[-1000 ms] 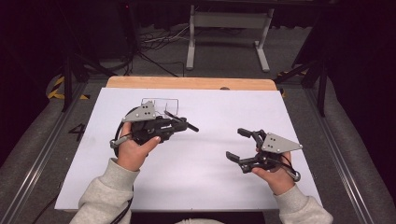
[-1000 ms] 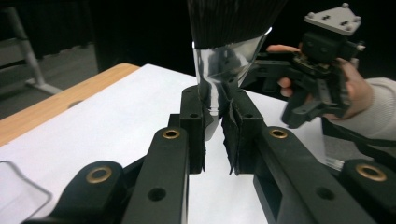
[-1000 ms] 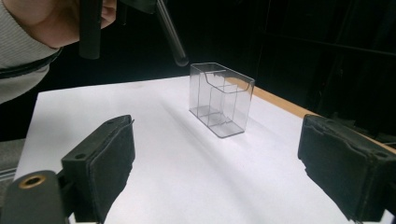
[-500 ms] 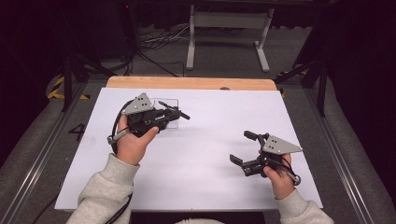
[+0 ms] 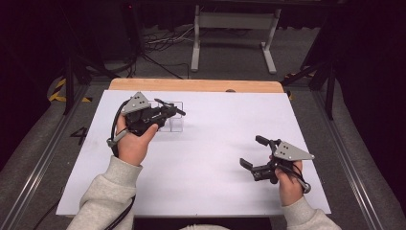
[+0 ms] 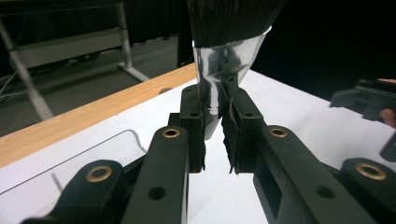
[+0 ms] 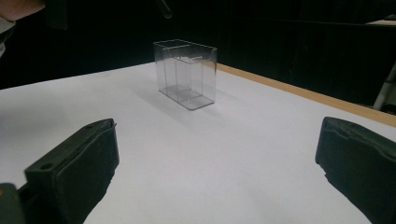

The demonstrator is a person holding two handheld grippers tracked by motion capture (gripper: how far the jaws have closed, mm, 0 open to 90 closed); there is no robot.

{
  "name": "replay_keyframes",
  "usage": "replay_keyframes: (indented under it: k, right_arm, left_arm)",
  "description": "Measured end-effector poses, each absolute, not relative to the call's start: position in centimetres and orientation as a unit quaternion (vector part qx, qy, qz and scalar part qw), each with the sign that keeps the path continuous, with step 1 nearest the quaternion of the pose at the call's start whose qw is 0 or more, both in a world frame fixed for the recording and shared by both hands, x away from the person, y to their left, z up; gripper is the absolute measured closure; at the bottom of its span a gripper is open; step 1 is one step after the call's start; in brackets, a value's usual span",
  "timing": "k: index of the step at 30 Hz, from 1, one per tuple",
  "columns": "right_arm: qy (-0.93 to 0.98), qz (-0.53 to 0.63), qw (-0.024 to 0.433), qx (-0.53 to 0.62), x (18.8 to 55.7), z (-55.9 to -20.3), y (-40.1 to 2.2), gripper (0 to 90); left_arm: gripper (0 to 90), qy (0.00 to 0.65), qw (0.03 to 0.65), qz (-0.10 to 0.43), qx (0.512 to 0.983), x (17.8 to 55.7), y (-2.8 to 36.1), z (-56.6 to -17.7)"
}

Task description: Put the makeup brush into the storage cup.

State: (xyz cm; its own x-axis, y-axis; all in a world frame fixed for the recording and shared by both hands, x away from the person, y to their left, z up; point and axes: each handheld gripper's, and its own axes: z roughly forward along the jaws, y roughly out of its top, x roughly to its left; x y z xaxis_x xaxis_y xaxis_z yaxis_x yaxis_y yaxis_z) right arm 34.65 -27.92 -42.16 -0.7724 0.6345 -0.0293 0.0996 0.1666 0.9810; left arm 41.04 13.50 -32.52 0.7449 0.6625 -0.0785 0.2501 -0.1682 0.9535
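- Left gripper (image 5: 176, 110): jaws closed on a thin shiny silver piece (image 6: 224, 70), which rises from between the pads into a black ribbed part above it. What this item is cannot be told.
- Right gripper (image 5: 251, 151): jaws have just been opening and now stand wide apart, with nothing between them. It sits low over the desk near the right edge, well apart from the left gripper.
- Clear plastic box (image 7: 187, 74): stands upright on the desk, toward the far edge and left of centre. It has thin inner dividers and an open top; contents, if any, cannot be made out.
- In the high view the left gripper is over the clear plastic box; whether they touch cannot be told.
- Desk (image 5: 215, 191): covered by a white sheet, with a strip of bare wood along the far edge.
- Room: dark, with a grey floor, cables and a white metal stand (image 5: 232, 28) beyond the far edge.
- View differences: the left gripper view gives the grip on the silver piece; the right gripper view gives the box walls and dividers; the high view gives both hands and grey sleeves.
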Motion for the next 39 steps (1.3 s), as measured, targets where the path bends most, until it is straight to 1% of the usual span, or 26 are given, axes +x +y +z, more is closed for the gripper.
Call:
replay_keyframes:
  k: [3, 14, 27, 39]
  right_arm:
    - [0.727, 0.595, 0.226, 0.257, 34.7, -42.4, -28.2, 0.0]
    - [0.725, 0.592, 0.239, 0.258, 34.6, -42.4, -28.4, 0.0]
    - [0.72, 0.596, 0.241, 0.262, 34.6, -42.2, -28.8, 0.0]
    - [0.72, 0.596, 0.241, 0.262, 34.7, -42.2, -28.8, 0.0]
  left_arm:
    - [79.0, 0.317, 0.564, 0.186, 0.739, 41.1, 13.6, -32.6]
    - [79.0, 0.36, 0.533, 0.228, 0.731, 42.1, 13.5, -32.8]
    - [78.9, 0.39, 0.526, 0.241, 0.717, 43.0, 13.4, -33.7]
    - [78.9, 0.397, 0.51, 0.242, 0.724, 43.9, 12.9, -34.7]
